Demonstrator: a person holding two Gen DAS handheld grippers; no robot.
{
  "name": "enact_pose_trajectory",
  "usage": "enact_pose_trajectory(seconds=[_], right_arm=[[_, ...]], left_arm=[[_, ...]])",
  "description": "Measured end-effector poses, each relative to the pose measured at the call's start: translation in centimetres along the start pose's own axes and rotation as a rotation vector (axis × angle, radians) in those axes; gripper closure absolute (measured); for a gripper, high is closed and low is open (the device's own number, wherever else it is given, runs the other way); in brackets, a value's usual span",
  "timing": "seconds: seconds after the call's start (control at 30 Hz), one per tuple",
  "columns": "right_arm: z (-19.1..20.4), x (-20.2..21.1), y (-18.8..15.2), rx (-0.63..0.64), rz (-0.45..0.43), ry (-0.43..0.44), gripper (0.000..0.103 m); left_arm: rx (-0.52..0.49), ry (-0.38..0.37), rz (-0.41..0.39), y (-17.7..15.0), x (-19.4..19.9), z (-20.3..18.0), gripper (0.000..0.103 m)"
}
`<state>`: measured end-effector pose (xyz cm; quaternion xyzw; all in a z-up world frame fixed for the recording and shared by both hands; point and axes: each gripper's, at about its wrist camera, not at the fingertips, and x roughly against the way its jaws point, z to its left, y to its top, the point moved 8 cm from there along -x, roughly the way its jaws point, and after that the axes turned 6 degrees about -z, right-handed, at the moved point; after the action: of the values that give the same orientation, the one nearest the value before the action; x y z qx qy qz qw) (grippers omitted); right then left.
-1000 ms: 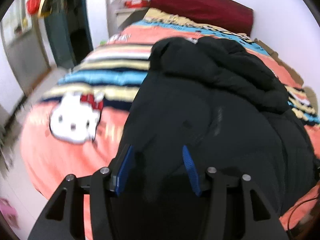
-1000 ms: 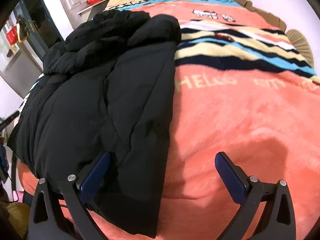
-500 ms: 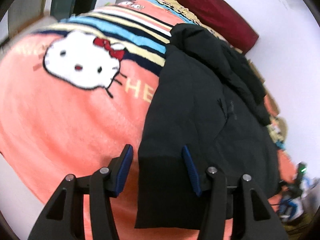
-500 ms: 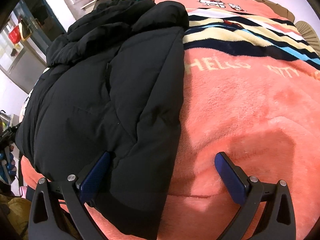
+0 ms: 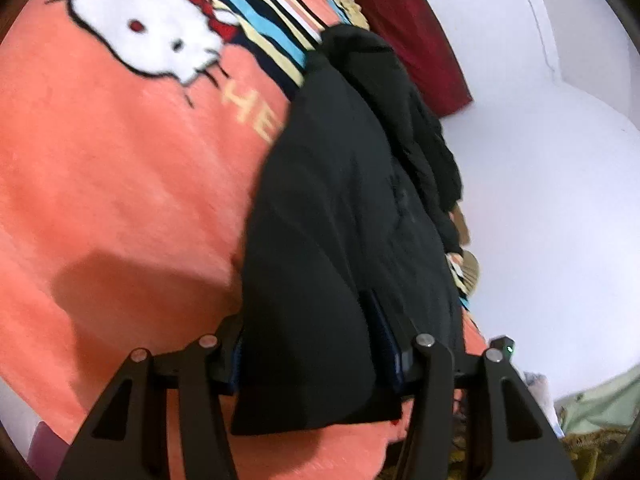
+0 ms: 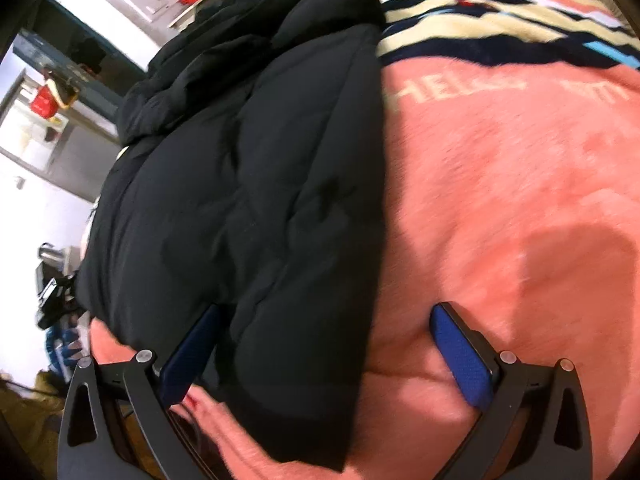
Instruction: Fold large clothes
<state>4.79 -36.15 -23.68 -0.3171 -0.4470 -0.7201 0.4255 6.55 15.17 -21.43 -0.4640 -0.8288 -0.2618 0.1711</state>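
Black and puffy, the coat (image 6: 256, 200) lies lengthwise on a salmon-pink blanket (image 6: 500, 208) over the bed. Its hem corner sits between the left gripper (image 5: 308, 348) fingers, which press the cloth. The right gripper (image 6: 324, 344) stands wide, straddling the coat's edge.

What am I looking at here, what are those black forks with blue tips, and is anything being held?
They are two hand-held grippers; a person carries one in each hand, and each has a camera looking out along its own jaws. A black padded jacket lies on a pink cartoon-cat blanket covering a bed. In the left camera's picture, the left gripper has its jaws on either side of the jacket's near corner; whether they pinch it is unclear. In the right camera's picture, the right gripper is wide open, straddling the jacket's other near corner.
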Motion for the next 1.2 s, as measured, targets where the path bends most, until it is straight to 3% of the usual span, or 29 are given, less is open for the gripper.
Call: enact_pose_trajectory(seconds=[0.2, 0.33, 0.47, 0.53, 0.63, 0.73, 0.8, 0.87, 1.07, 1.2], right_arm=[[1.1, 0.2, -0.6, -0.030, 0.040, 0.102, 0.000], [1.8, -0.4, -1.0, -0.019, 0.076, 0.124, 0.003], [3.3, -1.4, -2.2, 0.009, 0.132, 0.161, 0.018], [3.3, -1.5, -2.3, 0.003, 0.130, 0.165, 0.021], [2.3, -0.8, -1.6, -0.077, 0.092, 0.218, 0.031], [1.0, -0.4, -1.1, -0.176, 0.059, 0.256, 0.049], [0.7, -0.6, -1.2, -0.189, 0.061, 0.247, 0.059], [1.2, -0.7, -1.3, -0.172, 0.070, 0.250, 0.063], [2.2, -2.0, -1.7, -0.131, 0.135, 0.261, 0.064], [2.8, -1.7, -1.0, -0.118, 0.099, 0.273, 0.082]], left_arm=[[0.003, -0.068, 0.018, -0.5, 0.0, -1.3, 0.052], [0.010, -0.046, 0.002, -0.4, -0.5, -1.6, 0.052], [-0.005, -0.011, -0.002, -0.5, -1.0, -1.6, 0.053], [0.000, -0.010, -0.001, -0.5, -1.1, -1.6, 0.054], [-0.009, -0.012, 0.004, -0.6, -0.9, -1.8, 0.054], [-0.025, -0.012, 0.010, -0.9, -0.8, -2.3, 0.055], [-0.037, -0.005, 0.012, -1.0, -1.0, -2.8, 0.063], [-0.050, 0.010, 0.013, -1.0, -1.1, -3.2, 0.069], [-0.087, 0.045, 0.028, -1.2, -1.4, -4.6, 0.079], [-0.135, 0.043, 0.026, -0.9, -1.0, -6.5, 0.086]])
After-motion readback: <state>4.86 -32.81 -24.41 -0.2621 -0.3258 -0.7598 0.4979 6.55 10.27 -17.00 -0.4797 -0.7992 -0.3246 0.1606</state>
